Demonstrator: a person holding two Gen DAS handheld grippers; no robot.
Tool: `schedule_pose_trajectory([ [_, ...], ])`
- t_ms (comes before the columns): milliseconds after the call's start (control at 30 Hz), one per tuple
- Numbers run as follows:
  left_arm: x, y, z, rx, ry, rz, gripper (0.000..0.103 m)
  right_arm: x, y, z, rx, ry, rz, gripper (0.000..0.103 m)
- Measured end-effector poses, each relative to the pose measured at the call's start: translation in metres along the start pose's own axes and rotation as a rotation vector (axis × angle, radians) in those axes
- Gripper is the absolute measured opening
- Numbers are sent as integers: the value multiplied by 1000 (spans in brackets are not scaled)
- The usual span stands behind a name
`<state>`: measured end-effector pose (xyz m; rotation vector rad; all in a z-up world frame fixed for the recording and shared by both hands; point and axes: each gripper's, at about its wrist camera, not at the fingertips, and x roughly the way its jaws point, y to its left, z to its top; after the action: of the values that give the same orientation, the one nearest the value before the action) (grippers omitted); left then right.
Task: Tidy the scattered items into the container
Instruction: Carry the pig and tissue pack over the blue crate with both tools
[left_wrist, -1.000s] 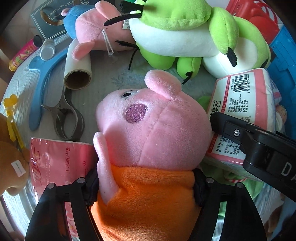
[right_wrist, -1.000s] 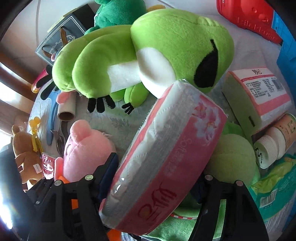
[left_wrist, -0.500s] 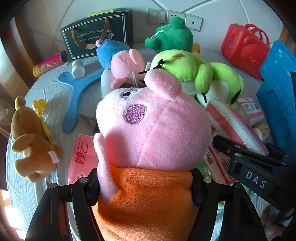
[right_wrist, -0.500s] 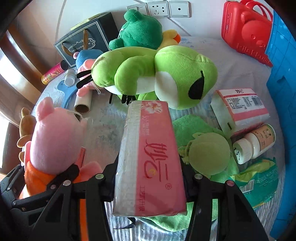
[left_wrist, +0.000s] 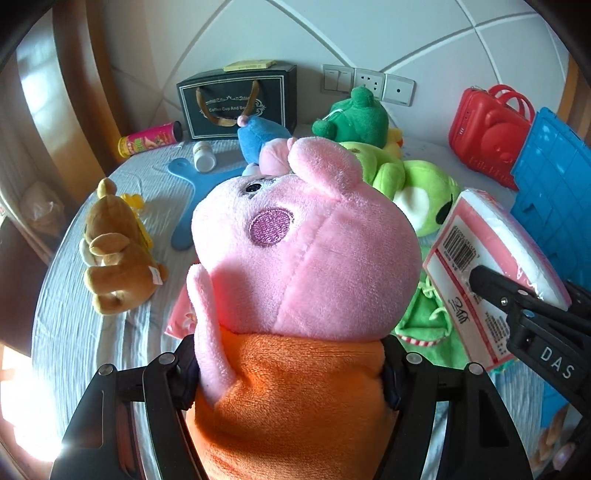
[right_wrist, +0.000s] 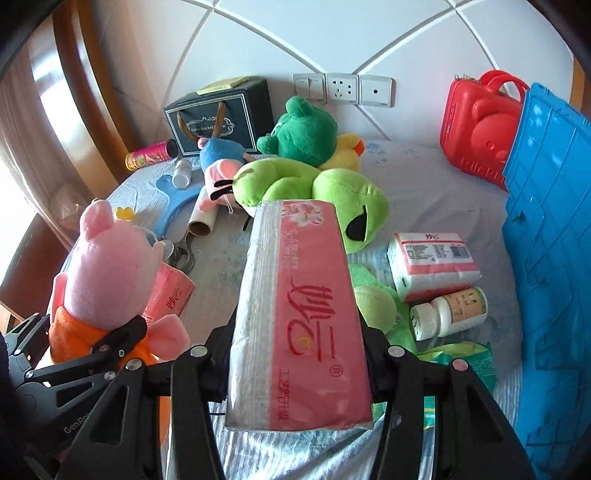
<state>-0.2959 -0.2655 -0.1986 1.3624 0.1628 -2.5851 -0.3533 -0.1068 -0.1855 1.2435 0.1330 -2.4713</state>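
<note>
My left gripper (left_wrist: 291, 365) is shut on the orange body of a pink pig plush (left_wrist: 303, 251) and holds it well above the table; the pig also shows in the right wrist view (right_wrist: 107, 266). My right gripper (right_wrist: 295, 343) is shut on a pink tissue pack (right_wrist: 299, 295), lifted above the table; the pack also shows at the right of the left wrist view (left_wrist: 491, 273). The blue crate (right_wrist: 546, 236) stands at the right edge.
On the grey tablecloth (right_wrist: 436, 192) lie green frog plushes (right_wrist: 314, 184), a brown bear (left_wrist: 114, 247), a second tissue pack (right_wrist: 432, 266), a pill bottle (right_wrist: 447, 314), scissors (right_wrist: 183, 251), a blue boomerang (left_wrist: 195, 192), a red case (right_wrist: 476, 125) and a black gift bag (right_wrist: 218, 118).
Both grippers have risen and pulled back from the table with the pig and the tissue pack; far more of the table and the wall shows now.
</note>
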Motion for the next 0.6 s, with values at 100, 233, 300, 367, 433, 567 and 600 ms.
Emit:
schedule_pose_trajectory([
  [100,-24,-7,-3,-17,-48,14,71,-27,0,4,-59,-62,-21,51],
  [233,-48,-17,-6,-23,-80,10,71,-60,1,5,-82,-124,-30,51],
  [300,-57,-21,-6,-13,-93,-1,71,-76,1,1,-79,-158,-45,51],
  [367,-67,-26,-3,7,-114,-18,71,-93,-1,-2,-61,-187,-61,51],
  [433,-78,-32,0,20,-137,-45,71,-109,-3,-5,-51,-208,-83,51],
  [567,-105,-50,7,51,-190,-106,71,-146,-12,-9,-22,-260,-129,51],
  [600,-112,-56,9,61,-204,-121,71,-157,-16,-10,-13,-278,-140,51],
])
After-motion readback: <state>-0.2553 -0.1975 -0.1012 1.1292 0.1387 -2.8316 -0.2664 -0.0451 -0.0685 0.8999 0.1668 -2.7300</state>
